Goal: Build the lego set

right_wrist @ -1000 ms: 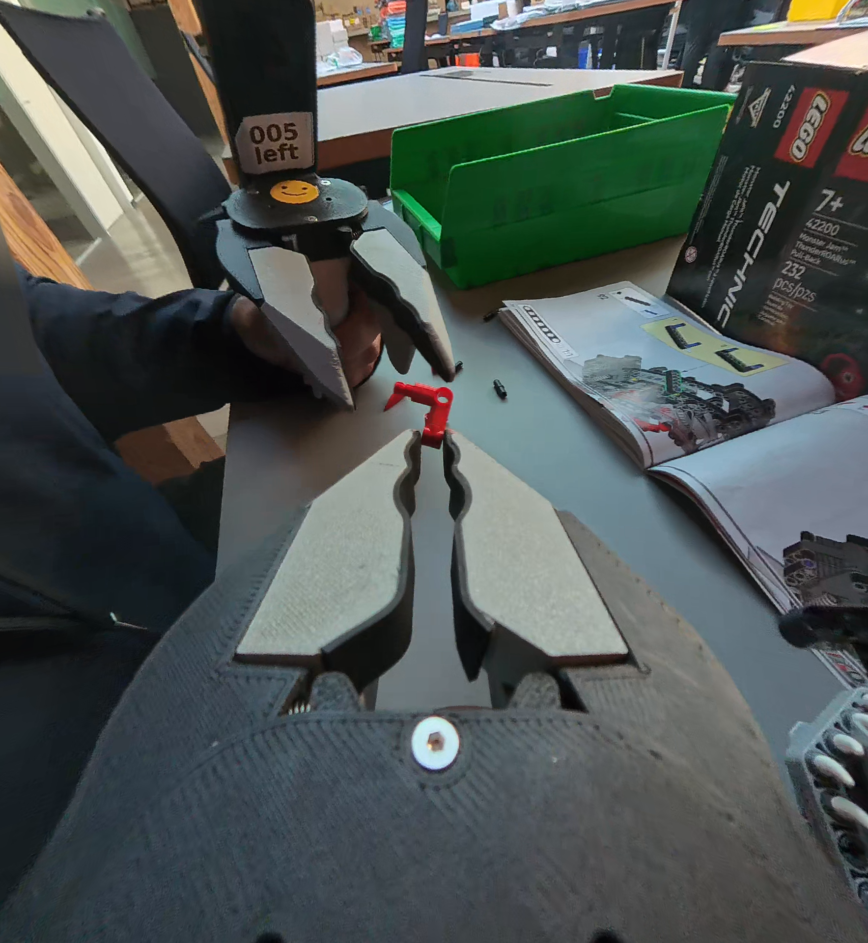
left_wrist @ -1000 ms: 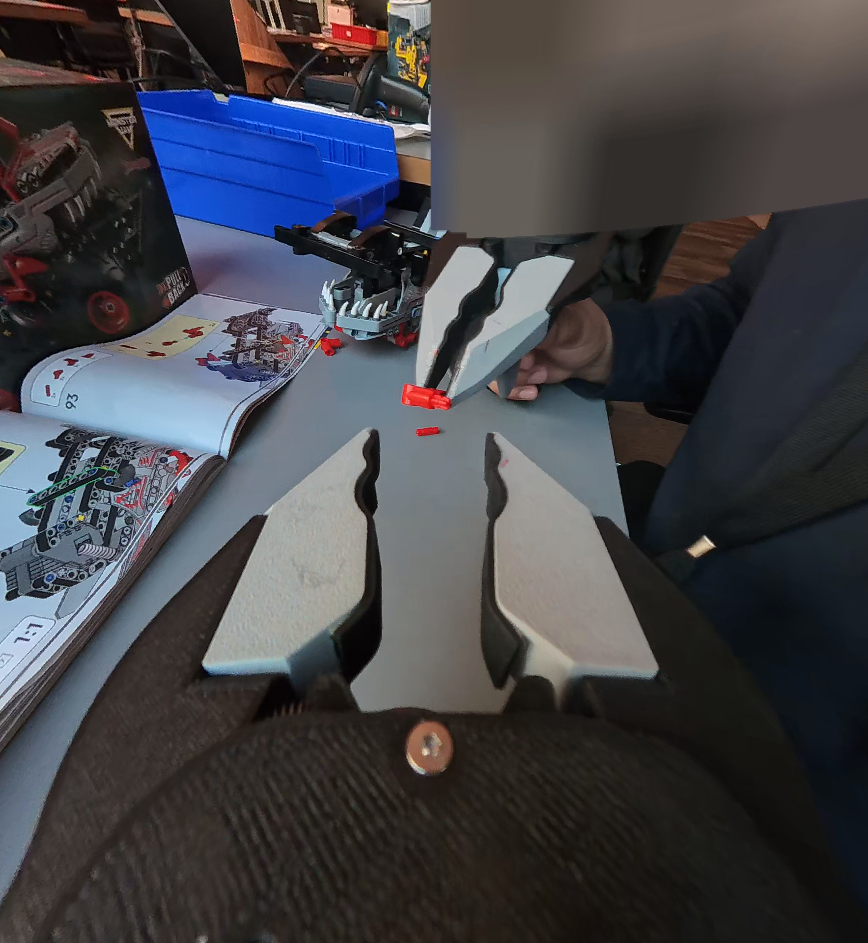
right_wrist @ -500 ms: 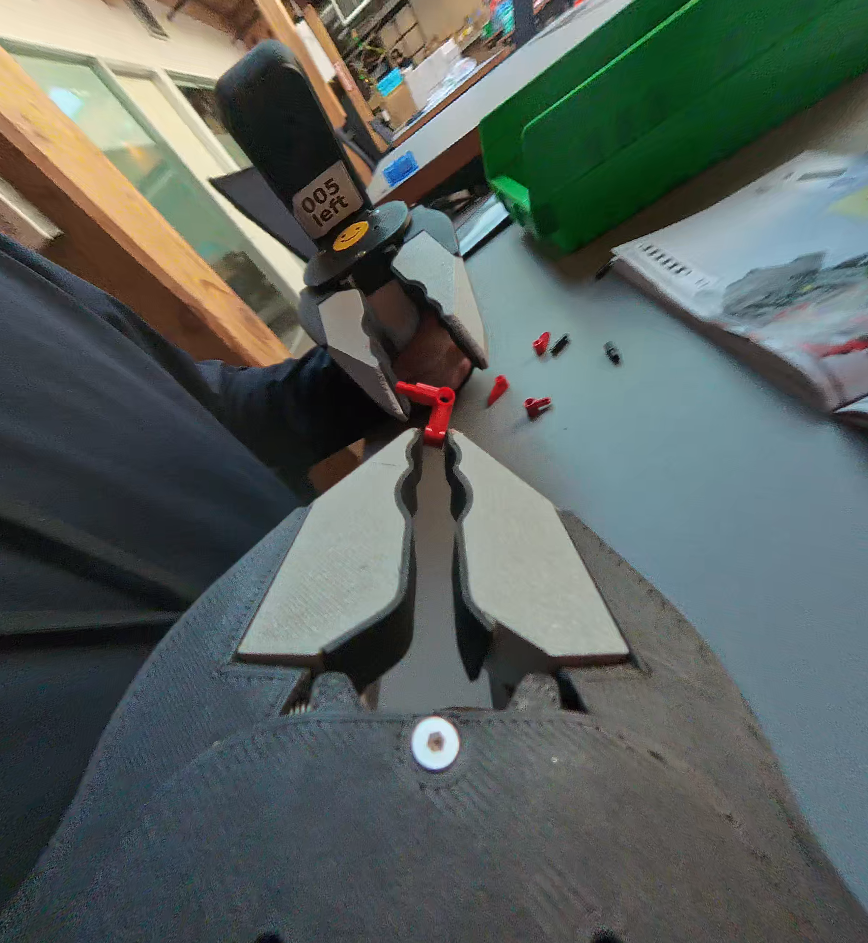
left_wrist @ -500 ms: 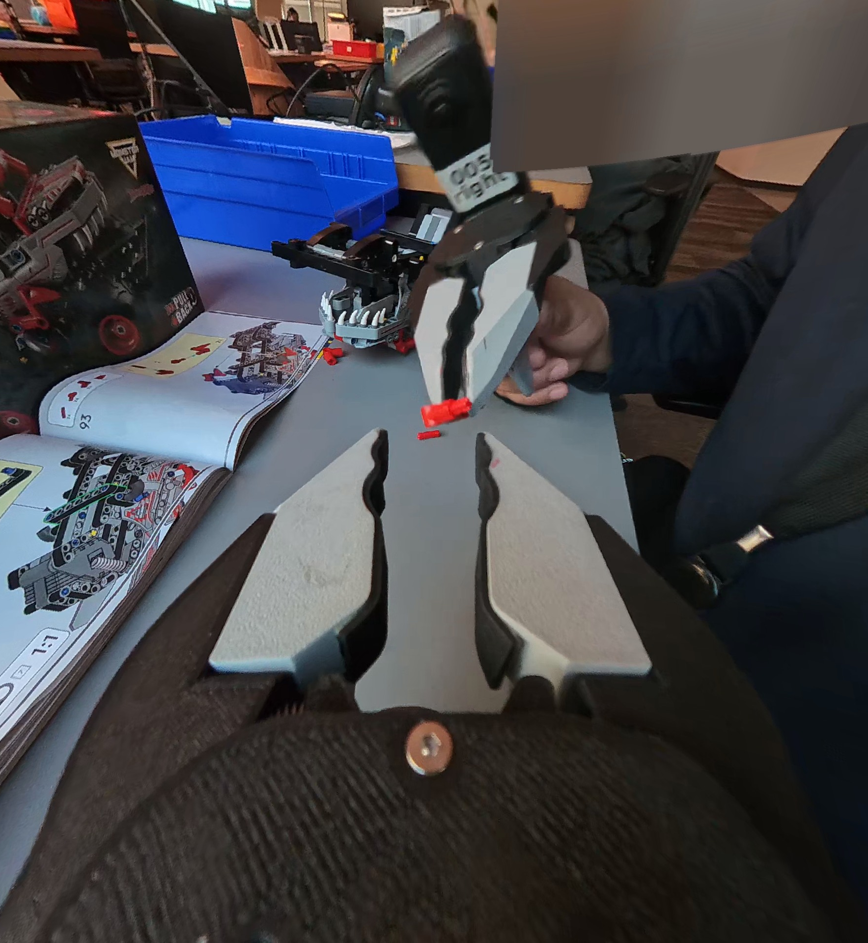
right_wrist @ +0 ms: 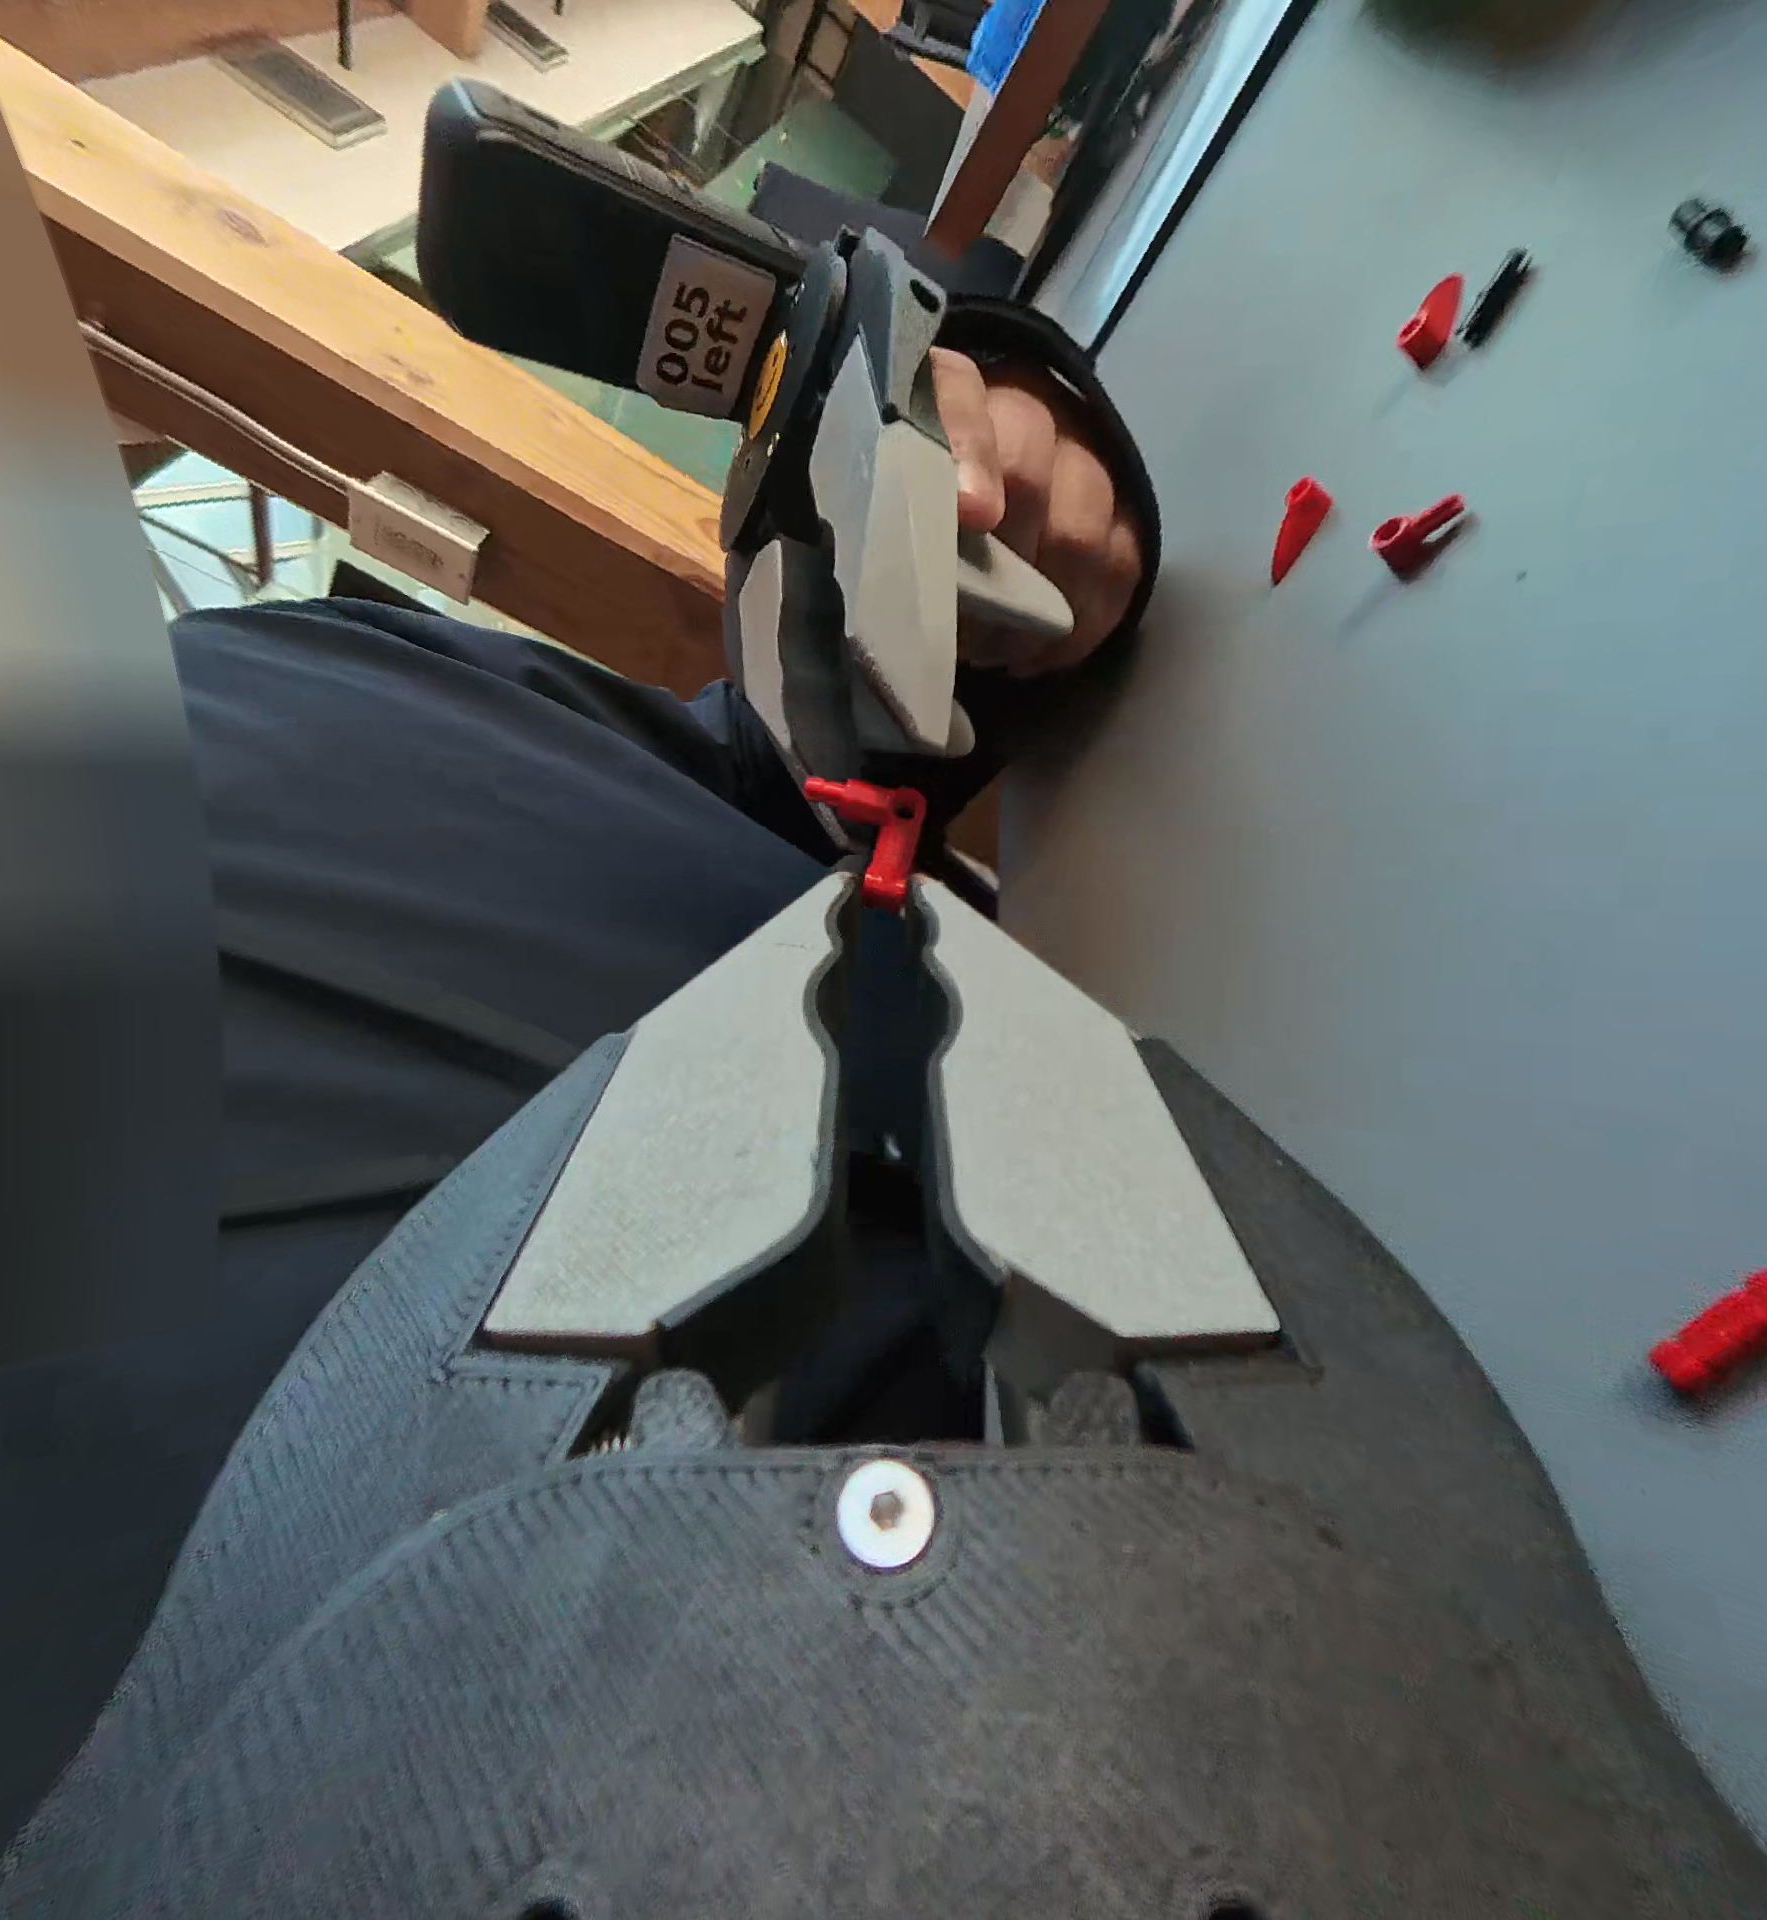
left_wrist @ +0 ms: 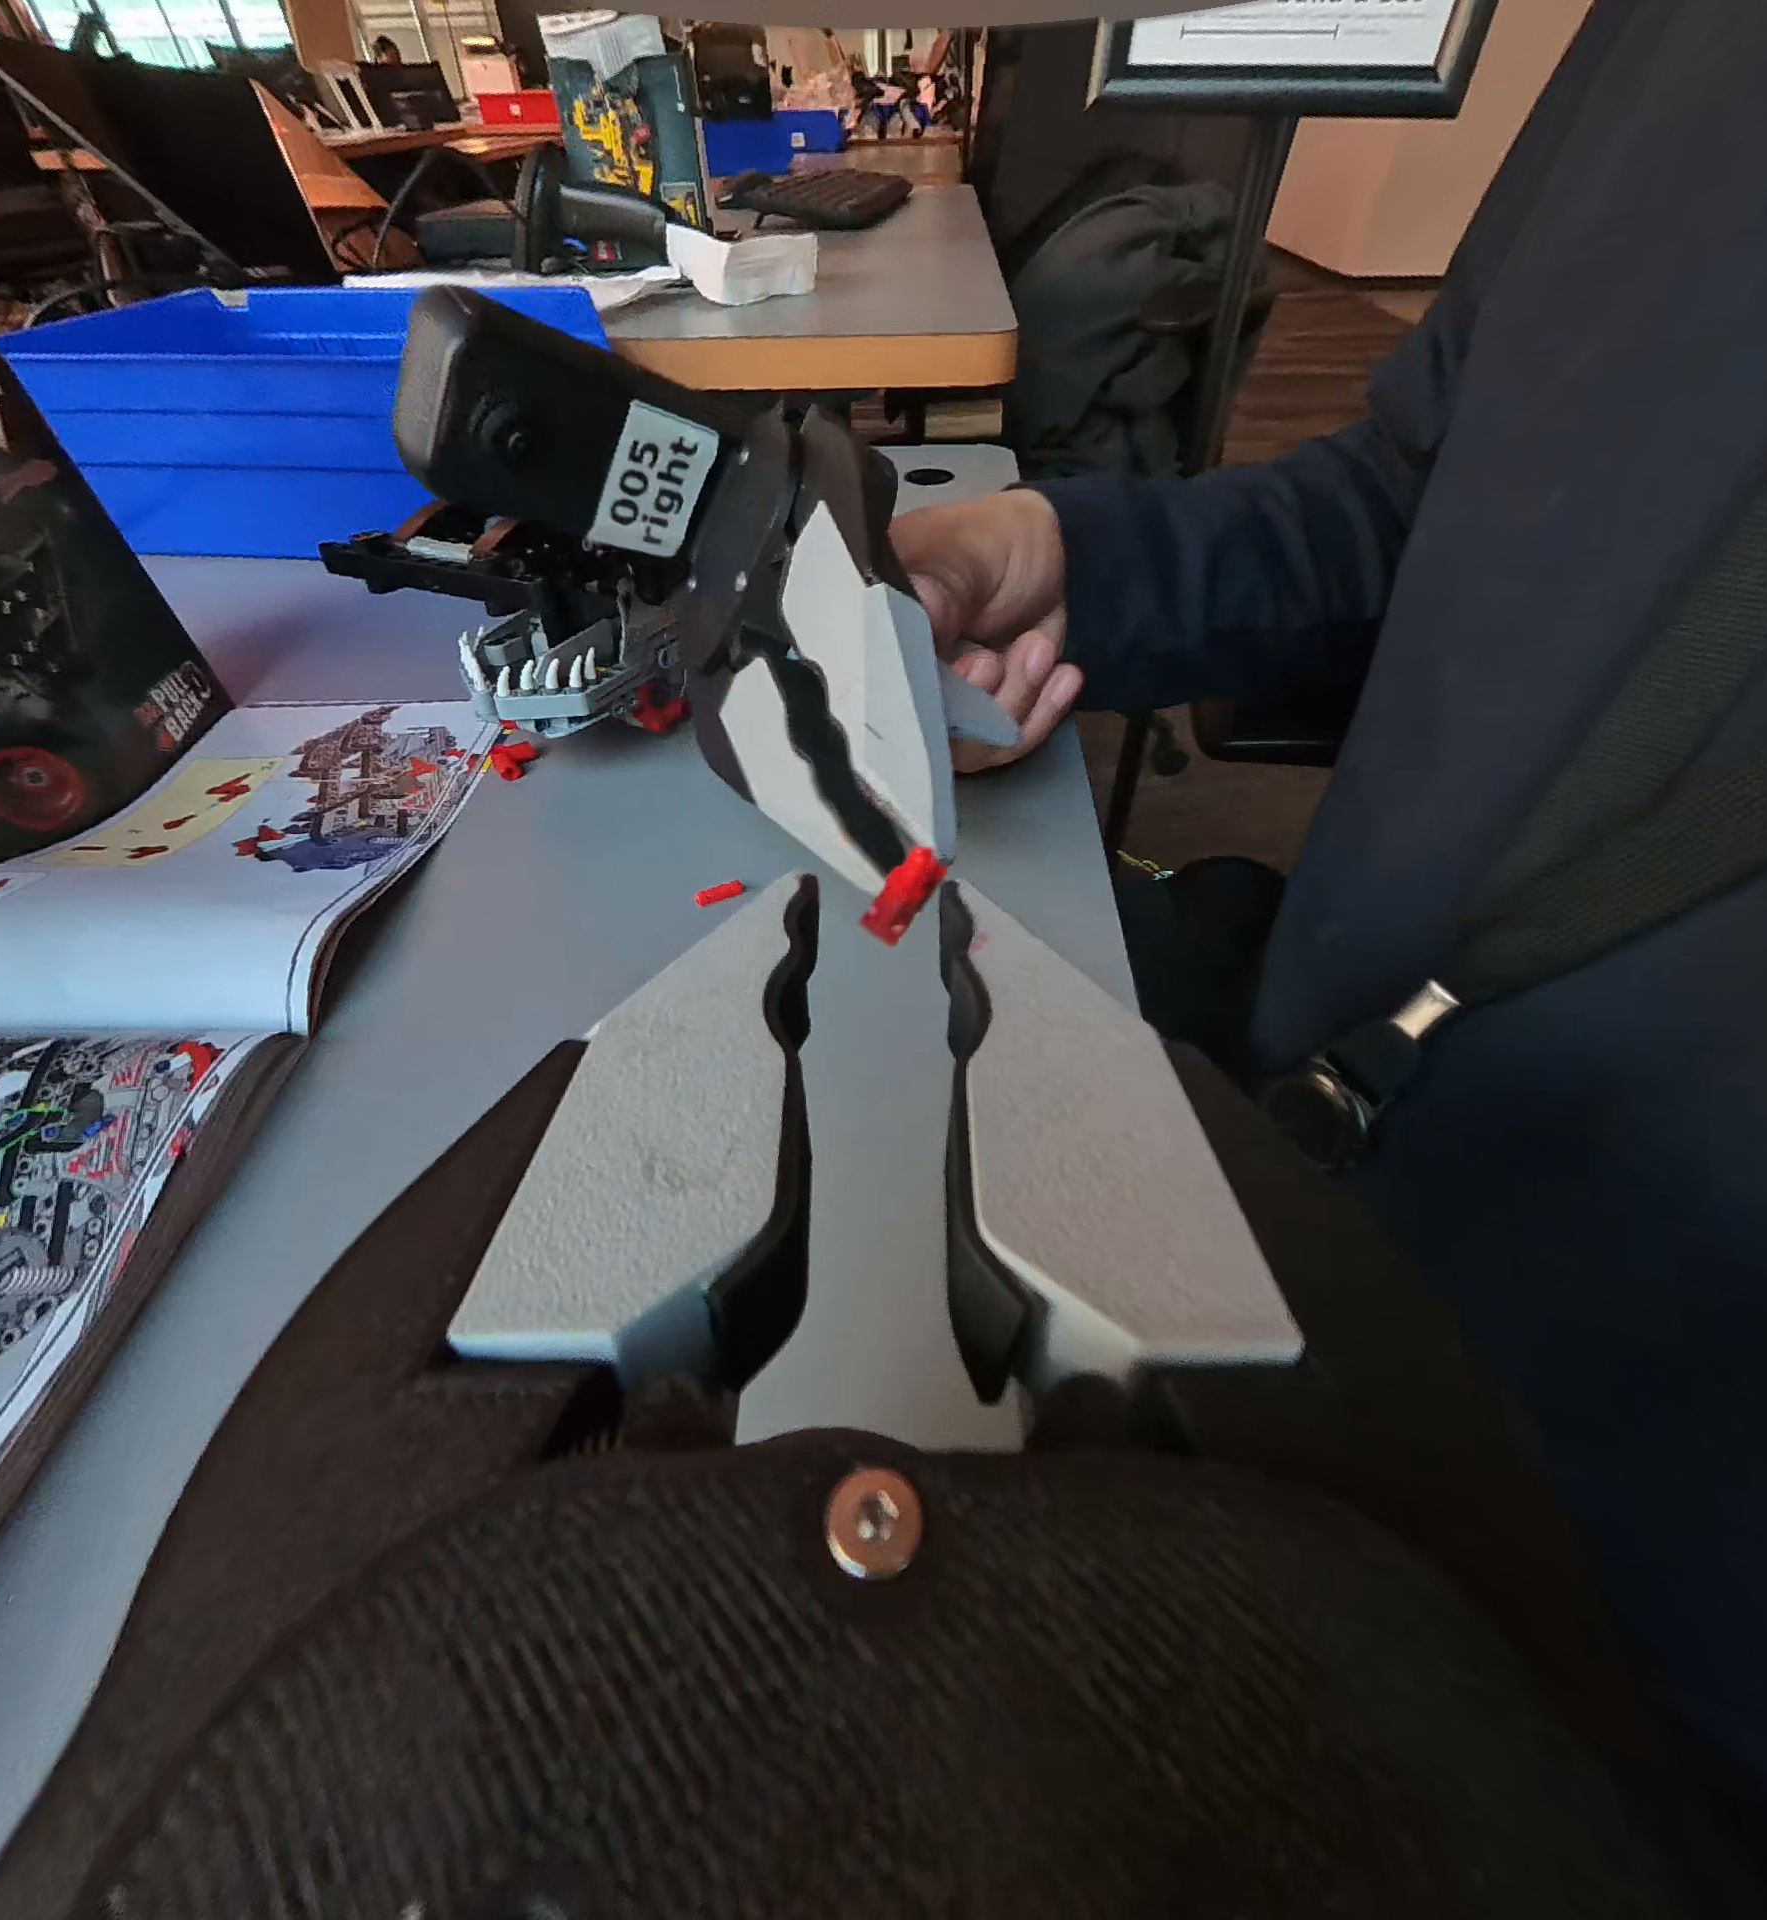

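The right hand-held gripper (right_wrist: 879, 883) pinches a small red L-shaped plastic Lego connector (right_wrist: 884, 836), presenting it between the spread left hand-held gripper (left_wrist: 874, 904) fingers, likely for handover.

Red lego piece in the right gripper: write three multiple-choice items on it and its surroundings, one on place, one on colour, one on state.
1. Where is the red lego piece?
A. Flat on the booklet
B. Pinched at the right gripper's fingertips
C. In the blue bin

2. What colour is the bin behind the half-built model?
A. Blue
B. Yellow
C. White

3. How is the left gripper set?
A. Shut on a black pin
B. Shut on the booklet
C. Open, empty

Answers: 1 B, the piece sticks out from between the tips; 2 A, its walls are blue; 3 C, grey table shows through the gap between its fingers.
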